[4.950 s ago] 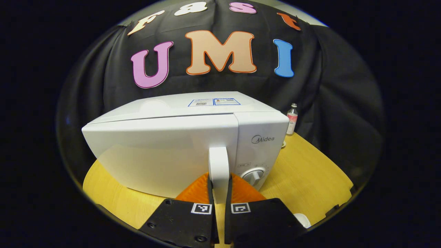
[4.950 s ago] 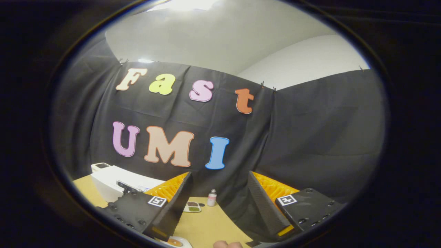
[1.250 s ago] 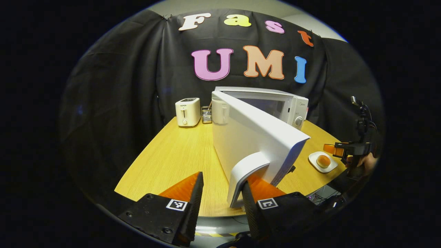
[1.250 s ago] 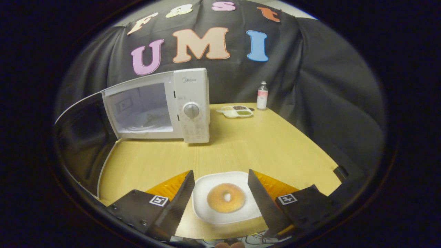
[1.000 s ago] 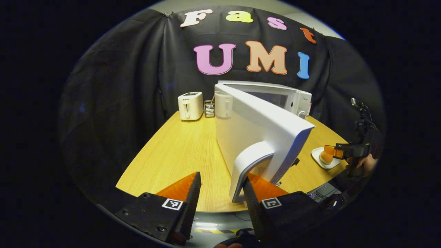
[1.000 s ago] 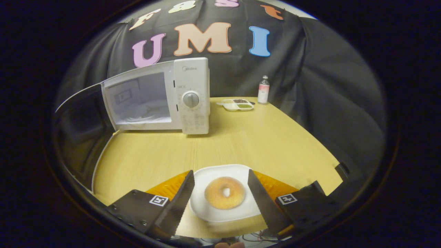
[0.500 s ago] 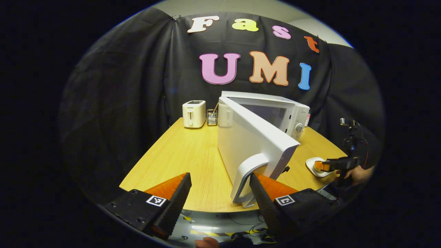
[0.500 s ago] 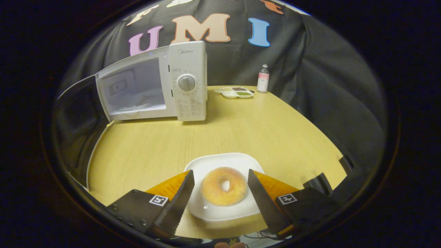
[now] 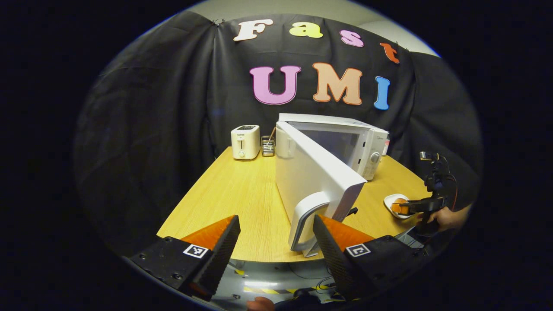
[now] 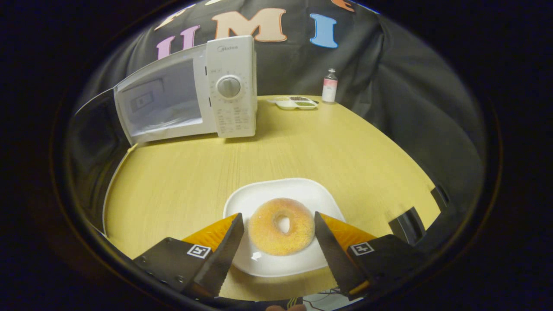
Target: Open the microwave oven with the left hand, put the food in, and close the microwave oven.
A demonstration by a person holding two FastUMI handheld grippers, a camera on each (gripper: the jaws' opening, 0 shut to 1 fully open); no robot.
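Microwave door (image 9: 317,172) open — right gripper (image 10: 278,235) spread around the doughnut (image 10: 281,226), left gripper (image 9: 276,242) spread too; loading and closing remain.

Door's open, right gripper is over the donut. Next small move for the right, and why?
Probably close the right gripper on the donut: its open fingers already straddle it on the white plate, neither visibly pressing, and the microwave door stands open, so the cavity is ready.

Your white microwave oven (image 10: 185,93) stands door (image 9: 317,175) open; your ring-shaped bun (image 10: 281,226) lies flat on its white plate (image 10: 259,198).
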